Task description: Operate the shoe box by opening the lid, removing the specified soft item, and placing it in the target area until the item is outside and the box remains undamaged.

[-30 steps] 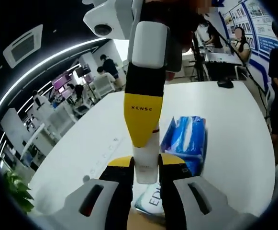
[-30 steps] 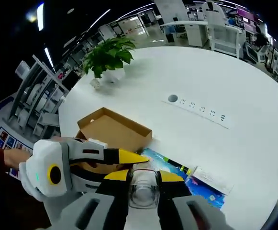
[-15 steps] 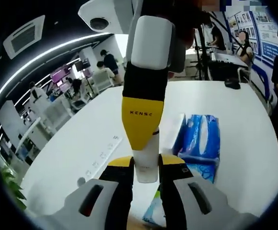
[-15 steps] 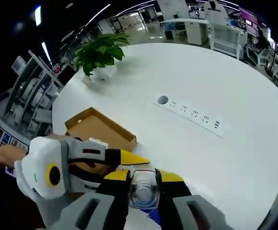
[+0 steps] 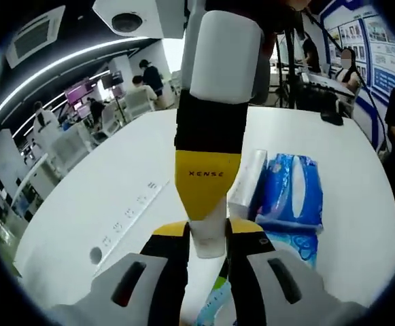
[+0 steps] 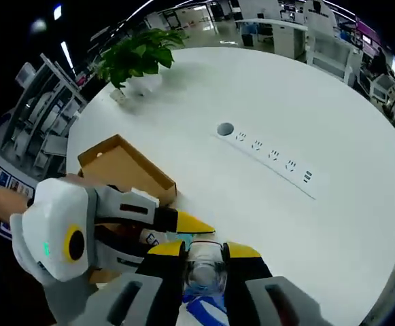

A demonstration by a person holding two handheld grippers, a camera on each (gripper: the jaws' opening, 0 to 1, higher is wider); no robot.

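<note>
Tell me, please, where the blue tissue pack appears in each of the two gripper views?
Left gripper view: the tissue pack lies right of centre on the white table, beside the right gripper.
Right gripper view: a blue and white bit at the bottom, between the jaws, may be it; I cannot tell.
Shared landmark: the socket strip.

Open shoe box [image 6: 126,168] beside left gripper [image 6: 183,221]

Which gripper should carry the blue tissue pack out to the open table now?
Left, probably: the left gripper has the blue tissue pack lying just ahead on the table. The right gripper faces the cardboard box.
</note>
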